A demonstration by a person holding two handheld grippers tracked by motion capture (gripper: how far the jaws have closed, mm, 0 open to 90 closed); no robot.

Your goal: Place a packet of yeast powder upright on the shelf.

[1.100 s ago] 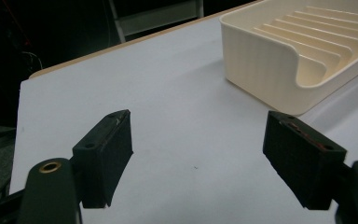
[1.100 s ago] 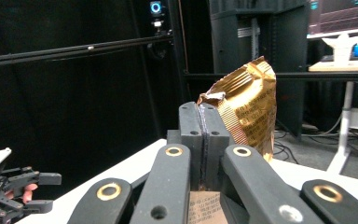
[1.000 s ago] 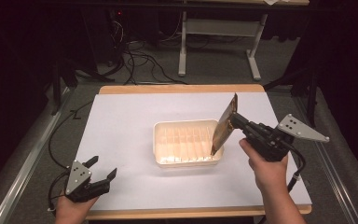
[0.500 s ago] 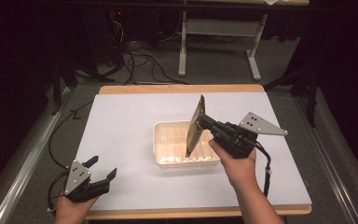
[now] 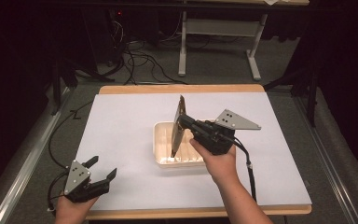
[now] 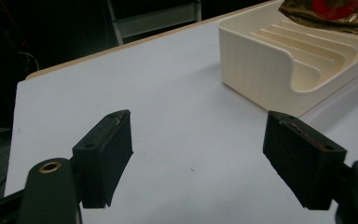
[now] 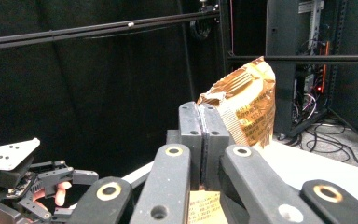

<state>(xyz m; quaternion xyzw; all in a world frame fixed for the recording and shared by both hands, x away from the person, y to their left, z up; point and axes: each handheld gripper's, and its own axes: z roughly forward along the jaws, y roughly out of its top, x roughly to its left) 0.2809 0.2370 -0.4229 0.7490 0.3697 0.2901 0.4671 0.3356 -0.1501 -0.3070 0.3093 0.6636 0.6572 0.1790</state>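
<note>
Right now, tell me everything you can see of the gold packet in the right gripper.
The gold packet is a thin, flat, shiny foil pouch with crimped edges, small printed text and a red patch. It stands on edge, near upright, pinched at one side by the shut right gripper. Its lower end hangs over the ribbed cream tray; whether it touches the tray's floor I cannot tell.

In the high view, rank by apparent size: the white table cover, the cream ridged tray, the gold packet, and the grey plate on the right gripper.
1. White table cover, by far the largest.
2. Cream ridged tray.
3. Gold packet and grey plate: too close to rank; the packet is seen nearly edge-on, and both sit raised toward the camera.
</note>
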